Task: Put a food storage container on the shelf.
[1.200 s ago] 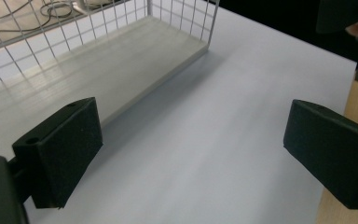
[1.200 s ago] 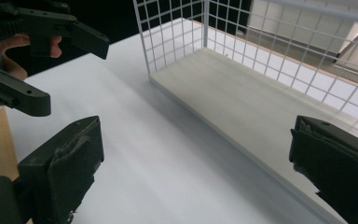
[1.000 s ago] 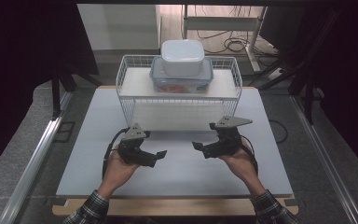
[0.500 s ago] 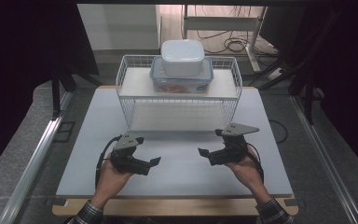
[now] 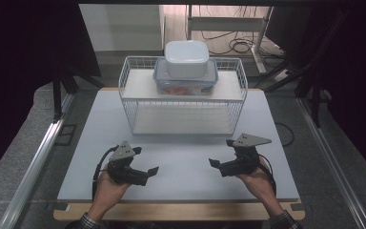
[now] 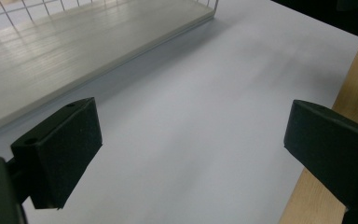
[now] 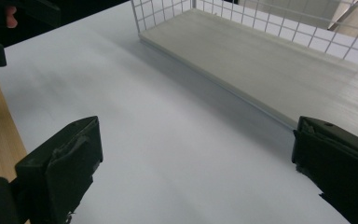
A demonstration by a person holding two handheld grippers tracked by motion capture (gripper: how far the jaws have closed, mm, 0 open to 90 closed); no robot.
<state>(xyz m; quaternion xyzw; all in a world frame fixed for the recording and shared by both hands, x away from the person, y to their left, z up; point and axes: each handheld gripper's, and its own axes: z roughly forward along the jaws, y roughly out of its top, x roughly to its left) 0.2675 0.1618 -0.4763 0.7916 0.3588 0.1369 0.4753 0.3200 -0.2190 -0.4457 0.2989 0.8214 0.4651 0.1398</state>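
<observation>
My left gripper [image 5: 147,162] is held over the white table top [image 5: 181,186], near the front left. Its jaws are wide apart with nothing between them, which the left gripper view [image 6: 191,149] confirms. Over the front right, my right gripper [image 5: 219,153] is also open and holds nothing, its jaws spread wide in the right gripper view [image 7: 196,163]. Both grippers point inward toward each other. Behind them stands a white wire rack [image 5: 128,102] with two shelves. A clear blue-rimmed container [image 5: 209,78] sits on its top shelf, with a white tub [image 5: 186,58] stacked on it.
The rack's lower shelf [image 5: 181,119] is a bare pale board, also seen in the gripper views [image 6: 74,42] [image 7: 270,60]. A wooden strip [image 5: 181,210] runs along the table's near edge. Metal rails [image 5: 38,162] flank the table. Cables lie on the floor [image 5: 238,45] behind.
Both hands have drawn the grippers back from the rack toward the near edge of the table and slightly outward. Both stay open. The containers have not moved.
</observation>
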